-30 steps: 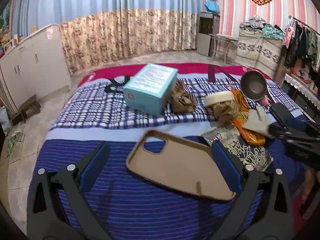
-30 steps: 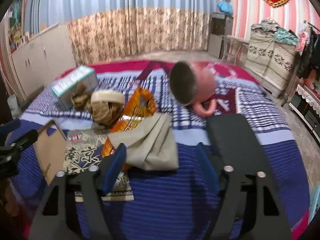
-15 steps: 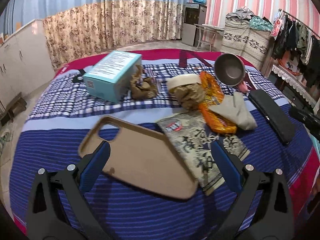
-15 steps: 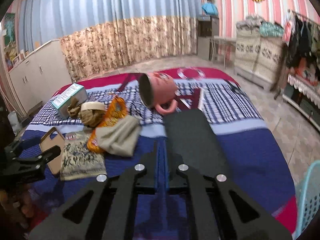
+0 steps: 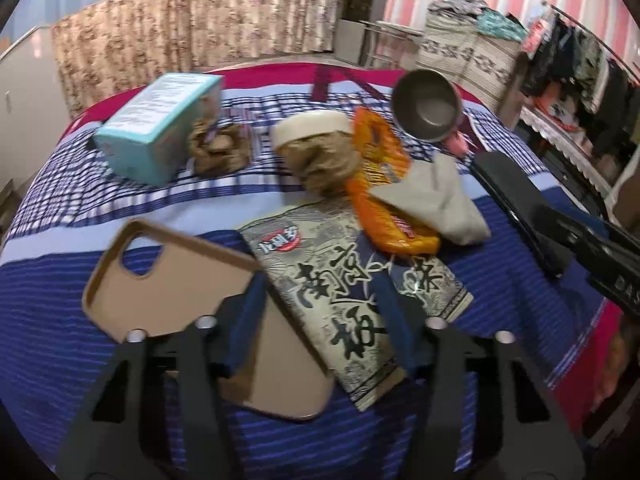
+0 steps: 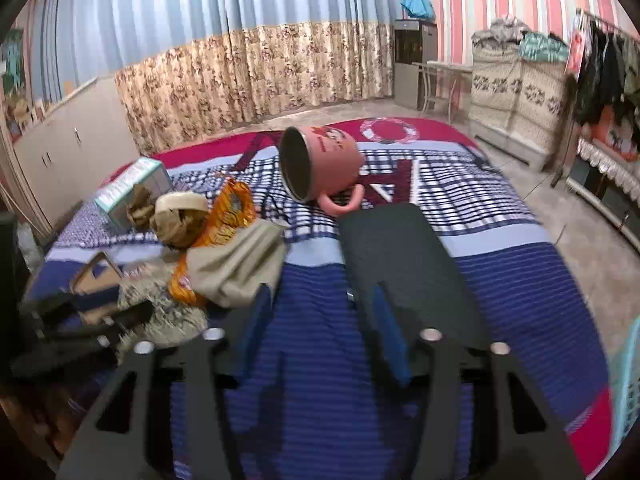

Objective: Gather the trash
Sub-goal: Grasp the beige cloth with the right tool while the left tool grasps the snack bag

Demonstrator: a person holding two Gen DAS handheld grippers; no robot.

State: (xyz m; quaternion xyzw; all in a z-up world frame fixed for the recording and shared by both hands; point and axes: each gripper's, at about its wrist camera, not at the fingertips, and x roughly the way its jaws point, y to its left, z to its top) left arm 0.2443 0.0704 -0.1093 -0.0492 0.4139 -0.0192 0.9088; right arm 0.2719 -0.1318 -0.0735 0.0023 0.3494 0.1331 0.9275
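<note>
The left gripper (image 5: 320, 304) has slid rightward across the bed (image 5: 60, 320) over the past second. A second ago its fingers stood wide around the tan phone case (image 5: 172, 300); now they sit over the seam between that case and the printed wrapper (image 5: 352, 288) in the lower middle of the left wrist view. The fingers have just been closing to about half width, and the near stretch of the wrapper lies between them, but whether the pads already press on it cannot be told from the blur. I judge the wrapper to be the first piece of trash being taken.

The right gripper (image 6: 320, 328) snapped shut half a second ago and its fingers have just been opening again to a middling gap. Nothing is between them; only striped bedding shows there, with the flat black case (image 6: 400, 264) lying just beyond its right finger.

The other likely trash sits past the wrapper: an orange snack bag (image 5: 380, 184), a grey cloth (image 5: 436, 200) lying on it, and a brown crumpled wad (image 5: 320, 164). The pink mug (image 6: 320, 164) and teal box (image 5: 160, 136) lie farther back.
</note>
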